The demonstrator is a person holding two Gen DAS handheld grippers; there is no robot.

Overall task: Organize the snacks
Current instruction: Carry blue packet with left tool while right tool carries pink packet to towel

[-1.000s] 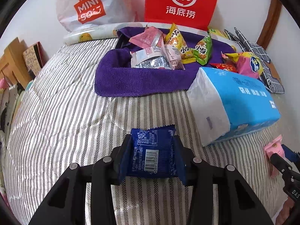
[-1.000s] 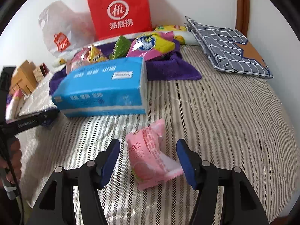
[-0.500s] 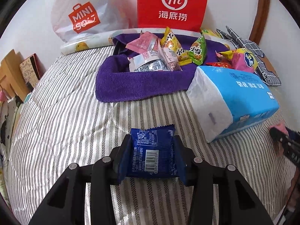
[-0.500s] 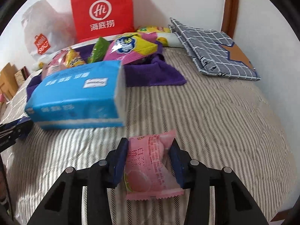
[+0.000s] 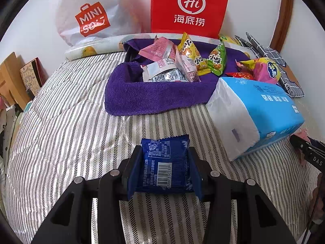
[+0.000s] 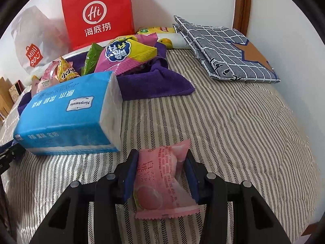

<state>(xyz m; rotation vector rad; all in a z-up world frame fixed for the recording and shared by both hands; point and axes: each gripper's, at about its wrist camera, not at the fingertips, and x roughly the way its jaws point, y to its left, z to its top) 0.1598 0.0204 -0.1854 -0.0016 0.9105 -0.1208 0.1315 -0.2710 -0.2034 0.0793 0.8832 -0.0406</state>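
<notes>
a blue snack packet (image 5: 165, 166) is clamped between the jaws of the left gripper (image 5: 165, 169) above the striped bed (image 5: 67, 122). a pink snack packet (image 6: 162, 181) is clamped by the right gripper (image 6: 161, 178), just beside the tissue pack (image 6: 67, 116).

One dark blue foil snack packet (image 5: 165, 165); one pink peach-print snack packet (image 6: 162, 181). One blue-and-white plastic tissue pack (image 5: 262, 109). One purple terry towel (image 5: 154, 95). One red paper bag (image 5: 190, 8); one white plastic bag (image 5: 91, 14). One grey checked fabric pouch (image 6: 225, 52).
</notes>
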